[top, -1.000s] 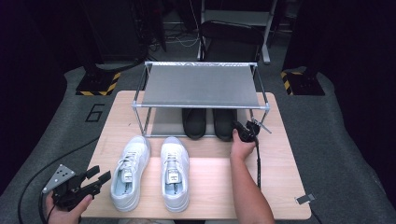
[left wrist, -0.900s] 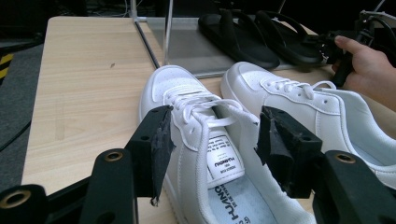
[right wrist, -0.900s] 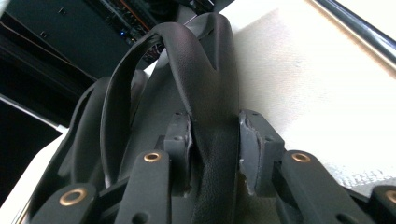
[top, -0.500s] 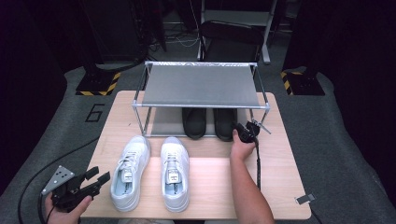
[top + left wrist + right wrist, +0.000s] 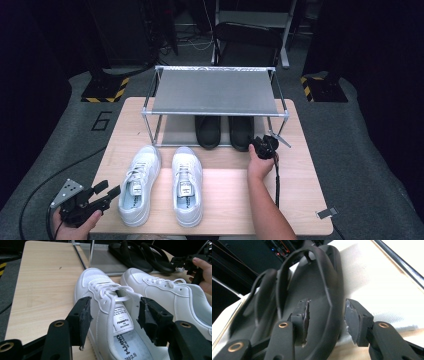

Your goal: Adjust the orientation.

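A pair of white sneakers stands on the wooden table [image 5: 300,200], the left sneaker [image 5: 137,185] [image 5: 107,302] beside the right sneaker [image 5: 186,182] [image 5: 170,297]. My left gripper [image 5: 111,190] [image 5: 113,315] is open just behind the left sneaker's heel, its jaws on either side of the shoe's opening without touching it. Two black slippers lie on the lower shelf of a metal rack [image 5: 215,92]. My right gripper [image 5: 257,145] [image 5: 327,315] is open at the heel of the right slipper [image 5: 241,131] [image 5: 317,282]. One jaw is over the sole, the other outside its edge.
The left slipper [image 5: 207,131] [image 5: 259,290] lies close beside the right one. The rack's grey top shelf overhangs both slippers, and its thin legs stand at the corners. Bare wood lies right of the sneakers and along the table's left edge. Cables trail from both grippers.
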Demonstrator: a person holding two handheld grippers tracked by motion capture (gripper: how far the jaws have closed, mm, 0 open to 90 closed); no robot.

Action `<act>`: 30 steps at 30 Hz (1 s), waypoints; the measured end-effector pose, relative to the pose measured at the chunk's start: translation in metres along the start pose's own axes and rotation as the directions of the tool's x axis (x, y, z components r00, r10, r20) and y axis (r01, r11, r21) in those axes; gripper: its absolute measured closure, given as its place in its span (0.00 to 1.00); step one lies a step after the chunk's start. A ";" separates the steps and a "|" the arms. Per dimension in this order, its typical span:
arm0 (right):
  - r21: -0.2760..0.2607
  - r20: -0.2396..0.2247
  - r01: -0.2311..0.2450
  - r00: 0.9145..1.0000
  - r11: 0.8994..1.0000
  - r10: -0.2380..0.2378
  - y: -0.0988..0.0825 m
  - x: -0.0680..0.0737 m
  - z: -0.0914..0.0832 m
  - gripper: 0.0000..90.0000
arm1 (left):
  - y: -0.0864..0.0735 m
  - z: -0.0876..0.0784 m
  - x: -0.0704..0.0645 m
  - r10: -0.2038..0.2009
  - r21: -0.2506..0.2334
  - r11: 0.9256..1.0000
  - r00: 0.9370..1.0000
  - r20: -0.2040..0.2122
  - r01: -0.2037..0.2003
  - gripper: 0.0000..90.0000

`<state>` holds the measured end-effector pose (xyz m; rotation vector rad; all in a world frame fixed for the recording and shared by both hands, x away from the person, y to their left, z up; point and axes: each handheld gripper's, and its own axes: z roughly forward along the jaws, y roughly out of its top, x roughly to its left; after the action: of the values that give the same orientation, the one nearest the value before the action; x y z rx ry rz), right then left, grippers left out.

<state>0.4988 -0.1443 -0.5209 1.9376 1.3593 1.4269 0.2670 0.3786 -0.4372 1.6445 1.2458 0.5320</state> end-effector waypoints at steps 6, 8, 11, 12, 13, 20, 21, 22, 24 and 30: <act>0.009 -0.014 0.053 0.999 0.999 -0.052 -0.002 0.004 -0.018 0.61 | 0.002 0.007 -0.003 0.010 -0.014 1.000 1.000 -0.002 -0.010 0.47; 0.016 -0.023 0.066 0.998 0.998 -0.066 -0.004 0.006 -0.026 0.61 | 0.002 0.009 -0.003 0.010 -0.014 1.000 1.000 -0.004 -0.010 0.47; 0.008 -0.048 0.099 0.994 0.995 -0.099 -0.004 0.009 -0.039 0.62 | 0.002 0.013 -0.004 0.008 -0.017 1.000 1.000 -0.004 -0.008 0.47; 0.012 -0.054 0.117 0.992 0.993 -0.116 -0.004 0.010 -0.043 0.62 | 0.002 0.015 -0.005 0.005 -0.029 1.000 1.000 -0.012 -0.006 0.47; 0.022 -0.054 0.131 0.990 0.991 -0.129 -0.004 0.010 -0.046 0.62 | 0.003 0.016 -0.006 0.009 -0.019 1.000 1.000 -0.004 -0.009 0.47; 0.044 -0.153 0.122 0.982 0.992 -0.114 -0.006 0.020 -0.072 0.62 | 0.003 0.023 -0.009 0.013 -0.007 1.000 1.000 -0.025 -0.013 0.47; 0.051 -0.163 0.127 0.980 0.991 -0.118 -0.007 0.021 -0.075 0.62 | 0.003 0.025 -0.009 0.012 -0.010 1.000 1.000 -0.022 -0.012 0.47; 0.055 -0.168 0.132 0.978 0.990 -0.121 -0.009 0.023 -0.079 0.62 | 0.004 0.025 -0.008 0.013 -0.001 1.000 1.000 -0.009 -0.013 0.49; 0.071 -0.190 0.148 0.973 0.986 -0.132 -0.010 0.024 -0.085 0.62 | 0.004 0.026 -0.008 0.015 -0.003 1.000 1.000 -0.009 -0.015 0.51; 0.096 -0.240 0.190 0.957 0.977 -0.163 -0.018 0.017 -0.107 0.63 | 0.003 0.025 -0.006 0.017 0.017 1.000 0.999 -0.027 -0.016 0.53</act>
<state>0.3963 -0.1458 -0.4809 1.7074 1.7119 1.5525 0.2858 0.3627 -0.4438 1.6677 1.2608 0.5576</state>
